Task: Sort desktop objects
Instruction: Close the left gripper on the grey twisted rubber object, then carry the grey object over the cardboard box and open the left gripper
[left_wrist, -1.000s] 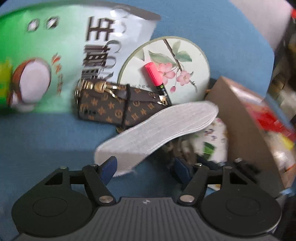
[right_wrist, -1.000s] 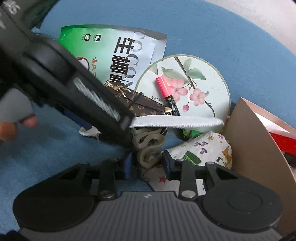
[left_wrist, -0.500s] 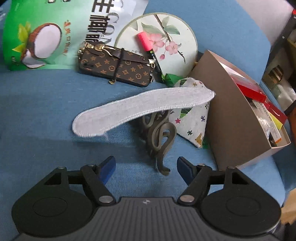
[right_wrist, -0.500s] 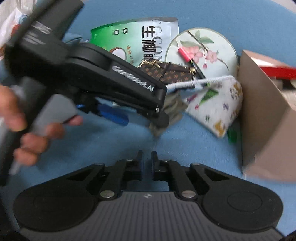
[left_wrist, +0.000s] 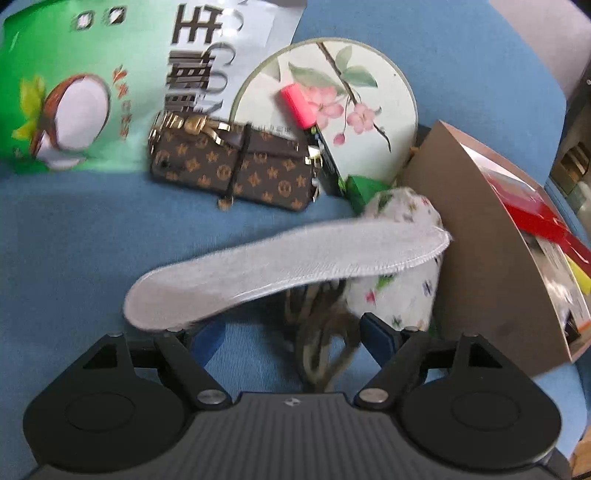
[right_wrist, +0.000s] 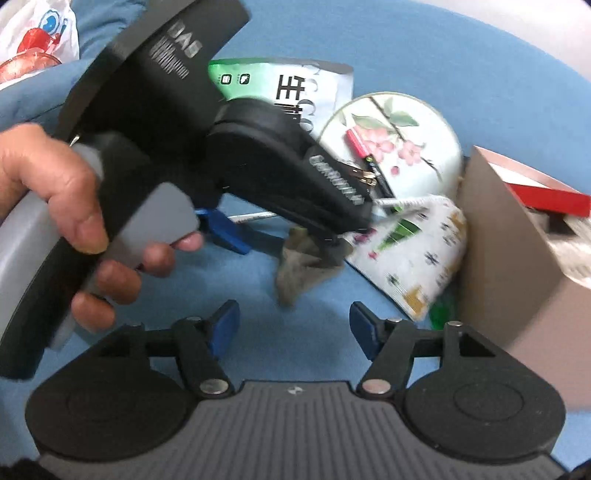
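My left gripper (left_wrist: 291, 334) is open, close over a grey olive strap bundle (left_wrist: 325, 343) that lies between its blue fingers. A white shoe insole (left_wrist: 288, 266) lies slanted just ahead, its near end over the left finger and its far end on a floral cloth pouch (left_wrist: 399, 291). My right gripper (right_wrist: 293, 323) is open and empty, low over the blue cloth. In the right wrist view the left gripper's body (right_wrist: 207, 147) fills the left side, with the strap bundle (right_wrist: 303, 262) under it.
A brown monogram phone case (left_wrist: 236, 166), a pink marker (left_wrist: 299, 107) on a round floral fan (left_wrist: 332, 107), and a green coconut snack bag (left_wrist: 85, 88) lie behind. A brown cardboard box (left_wrist: 491, 266) with red packets stands at the right.
My right gripper has let go of the strap bundle, drawn back and opened wide. My left gripper pulled back, then came forward over the strap bundle and under the insole's near end.
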